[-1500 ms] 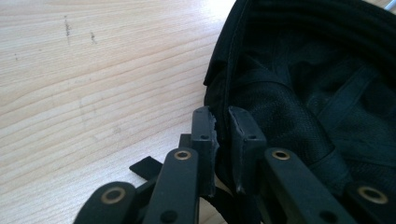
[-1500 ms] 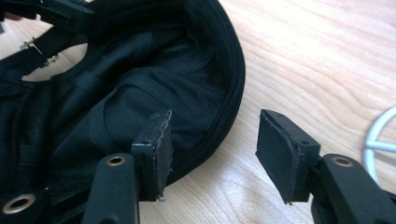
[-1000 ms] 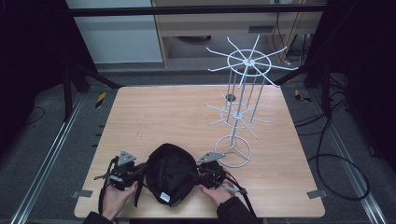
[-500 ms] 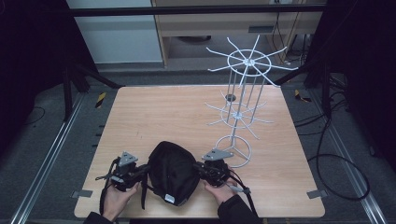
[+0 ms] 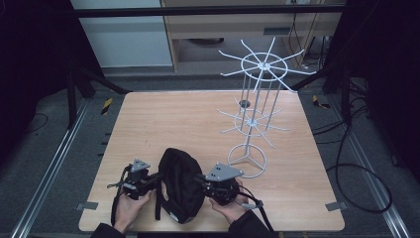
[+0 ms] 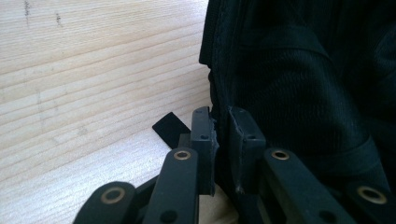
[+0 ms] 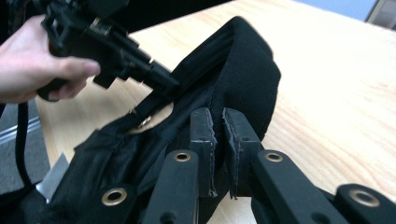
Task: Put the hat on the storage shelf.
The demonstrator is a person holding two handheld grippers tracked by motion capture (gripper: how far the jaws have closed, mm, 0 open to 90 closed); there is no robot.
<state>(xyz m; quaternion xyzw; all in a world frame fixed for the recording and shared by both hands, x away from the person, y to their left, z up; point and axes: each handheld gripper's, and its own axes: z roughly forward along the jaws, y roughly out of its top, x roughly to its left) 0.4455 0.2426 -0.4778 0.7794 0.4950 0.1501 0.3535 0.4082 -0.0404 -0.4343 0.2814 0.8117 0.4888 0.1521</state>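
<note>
Black bag [image 5: 180,191] of knitted-looking fabric, with stitched seams and a dangling strap, sits slumped at the table's [image 5: 188,119] near edge. Left gripper [image 5: 151,180] pinches its left edge; right gripper [image 5: 200,179] clamps its right edge, both jaws closed on cloth.

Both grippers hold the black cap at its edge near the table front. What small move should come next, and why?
Probably lift the cap a little, both sides together. The left hand-held gripper and right hand-held gripper are each shut on its edge, it still lies on the table, and the white rack stands bare behind.
</note>
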